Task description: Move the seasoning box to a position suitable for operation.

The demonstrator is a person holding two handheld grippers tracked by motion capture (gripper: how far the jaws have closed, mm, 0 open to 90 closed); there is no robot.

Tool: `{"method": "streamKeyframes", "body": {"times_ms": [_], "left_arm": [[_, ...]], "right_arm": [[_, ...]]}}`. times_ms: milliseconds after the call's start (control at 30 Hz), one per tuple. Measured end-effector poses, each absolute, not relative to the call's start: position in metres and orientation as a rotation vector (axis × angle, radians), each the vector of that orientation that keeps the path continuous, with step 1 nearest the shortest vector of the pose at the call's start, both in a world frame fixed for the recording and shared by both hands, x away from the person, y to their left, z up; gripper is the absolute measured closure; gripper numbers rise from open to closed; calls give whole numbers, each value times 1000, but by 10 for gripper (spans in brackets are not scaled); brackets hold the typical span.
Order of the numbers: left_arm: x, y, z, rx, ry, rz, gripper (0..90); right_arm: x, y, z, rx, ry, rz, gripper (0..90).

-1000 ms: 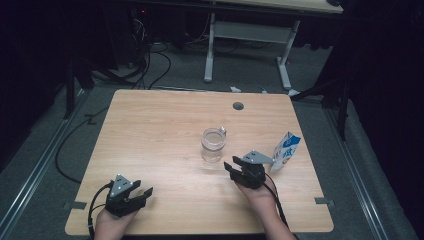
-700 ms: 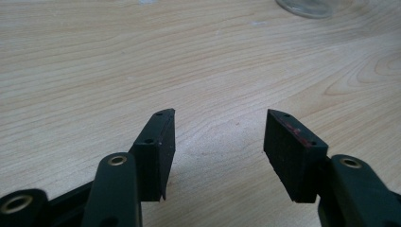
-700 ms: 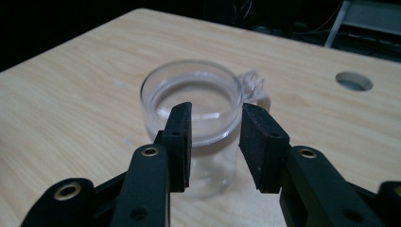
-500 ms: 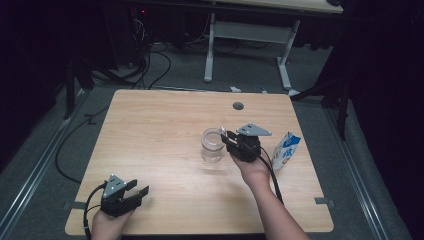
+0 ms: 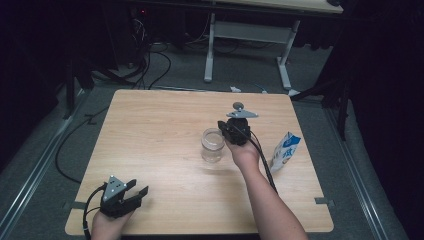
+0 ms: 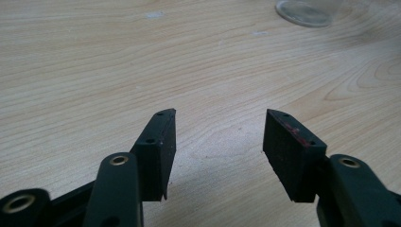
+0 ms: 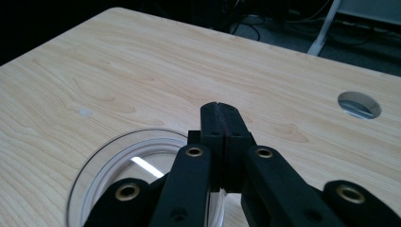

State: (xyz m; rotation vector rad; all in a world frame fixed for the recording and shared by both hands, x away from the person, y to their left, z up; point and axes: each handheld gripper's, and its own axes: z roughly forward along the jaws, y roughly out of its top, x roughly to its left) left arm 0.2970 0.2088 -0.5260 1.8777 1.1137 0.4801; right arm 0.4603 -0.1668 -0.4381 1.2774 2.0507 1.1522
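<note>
A clear glass jar [image 5: 212, 145] stands empty near the middle of the wooden table [image 5: 150, 130]. My right gripper [image 5: 231, 129] is just to the jar's right, at its rim. In the right gripper view its jaws [image 7: 221, 108] are pressed together with nothing between them, above the jar's rim [image 7: 118, 142]. A blue and white carton [image 5: 285, 152] stands to the right of that forearm. My left gripper [image 5: 131, 195] rests at the front left corner, and its jaws [image 6: 217, 118] are spread wide over bare wood. The jar's base [image 6: 305, 10] shows far ahead of them.
A round cable hole [image 5: 238, 105] [image 7: 359, 104] lies in the tabletop just beyond the right gripper. Cables and a desk frame [image 5: 245, 45] lie on the floor behind the table. The table's left half is bare wood.
My right gripper moved from beside the carton forward and left to the jar's rim. It stayed shut. The left gripper barely shifted.
</note>
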Motion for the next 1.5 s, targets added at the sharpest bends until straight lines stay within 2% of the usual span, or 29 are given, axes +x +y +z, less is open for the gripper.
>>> {"method": "streamKeyframes", "body": {"times_ms": [200, 567, 1333, 1500], "left_arm": [[295, 208, -525, 1868, 1108, 488, 439], [294, 205, -525, 1875, 1100, 497, 429], [293, 198, -523, 1876, 1076, 480, 450], [293, 198, -522, 1872, 1075, 466, 477]], "right_arm": [[472, -163, -445, 1307, 2077, 1125, 900], [469, -158, -447, 1290, 2116, 1117, 900], [412, -141, -453, 1186, 2179, 1142, 900], [403, -143, -444, 1170, 2149, 1166, 841]]}}
